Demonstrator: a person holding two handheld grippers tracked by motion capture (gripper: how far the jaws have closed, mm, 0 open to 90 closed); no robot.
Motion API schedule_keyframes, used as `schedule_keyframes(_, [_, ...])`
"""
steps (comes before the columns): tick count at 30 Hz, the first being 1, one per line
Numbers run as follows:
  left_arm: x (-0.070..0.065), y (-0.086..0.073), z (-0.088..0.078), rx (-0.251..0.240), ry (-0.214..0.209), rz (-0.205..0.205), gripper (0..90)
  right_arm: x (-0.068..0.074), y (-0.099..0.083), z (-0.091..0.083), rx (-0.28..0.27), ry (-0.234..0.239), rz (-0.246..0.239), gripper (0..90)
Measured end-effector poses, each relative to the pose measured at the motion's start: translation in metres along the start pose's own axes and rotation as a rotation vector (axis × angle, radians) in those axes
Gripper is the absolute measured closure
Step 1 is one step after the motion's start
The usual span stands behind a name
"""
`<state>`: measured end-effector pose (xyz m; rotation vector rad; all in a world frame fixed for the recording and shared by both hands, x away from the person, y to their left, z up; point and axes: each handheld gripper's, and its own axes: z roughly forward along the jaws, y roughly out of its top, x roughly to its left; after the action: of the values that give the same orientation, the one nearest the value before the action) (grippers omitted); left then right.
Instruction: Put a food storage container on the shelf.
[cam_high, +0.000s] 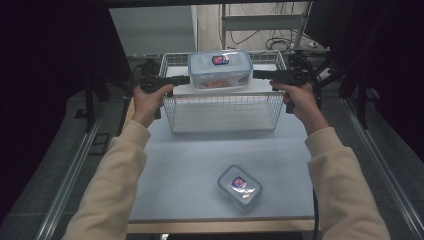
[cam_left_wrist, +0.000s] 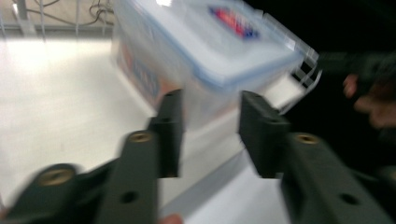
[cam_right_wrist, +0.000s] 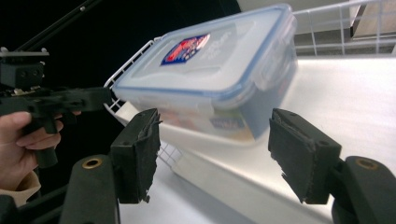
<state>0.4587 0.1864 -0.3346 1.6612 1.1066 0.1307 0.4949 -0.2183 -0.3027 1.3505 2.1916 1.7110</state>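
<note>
box: big clear box (cam_high: 220, 69) w/ blue-rim lid, standing upright on white shelf (cam_high: 220, 90) that lies across top of wire basket (cam_high: 223, 114), at far side of table (cam_high: 220, 165).
long axis: runs left-right in the high view, so each short end faces one gripper.
left gripper: (cam_high: 176, 80) at the left short end, pointing level toward box. In left gripper view (cam_left_wrist: 211, 122) jaws are apart, box corner sits between them, pads not pressing as far as I can see; picture is blurred. State: released.
right gripper: (cam_high: 262, 74) at the right short end, also level. In right gripper view (cam_right_wrist: 212, 151) jaws stand wide, box is ahead of the pads and higher, a clear gap on both sides. State: released, nothing grasped.
nearer hand: left seems a bit closer, its jaws already around the corner; right is near but apart.
coming move: judging from this, both grippers go inward along the long axis, to take box at two ends.
edges: shelf front edge is just beside box; basket rim wires rise behind and at sides, near the side latches (cam_right_wrist: 274, 62).
open room: free above box and toward the person; little room behind.
other thing: small box (cam_high: 240, 185) lies near front table edge, well apart, not in the way.
</note>
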Motion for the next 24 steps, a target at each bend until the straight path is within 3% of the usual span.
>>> schedule_keyframes(4, [-0.002, -0.006, 0.015, 0.041, 0.0, 0.008, 84.7, -0.002, -0.008, -0.009, -0.005, 0.007, 0.003, 33.4])
schedule_keyframes(10, [0.002, -0.006, 0.036, 0.05, 0.008, -0.017, 89.1, -0.002, -0.02, -0.01, 0.006, 0.017, 0.006, 32.8])
schedule_keyframes(15, [0.006, -0.006, 0.037, 0.042, 0.009, -0.036, 89.2, -0.005, -0.027, -0.01, 0.006, 0.024, 0.009, 32.6])
schedule_keyframes(24, [-0.003, -0.011, 0.028, 0.05, 0.003, -0.008, 88.7, 0.001, -0.035, -0.011, 0.006, 0.051, -0.014, 32.2])
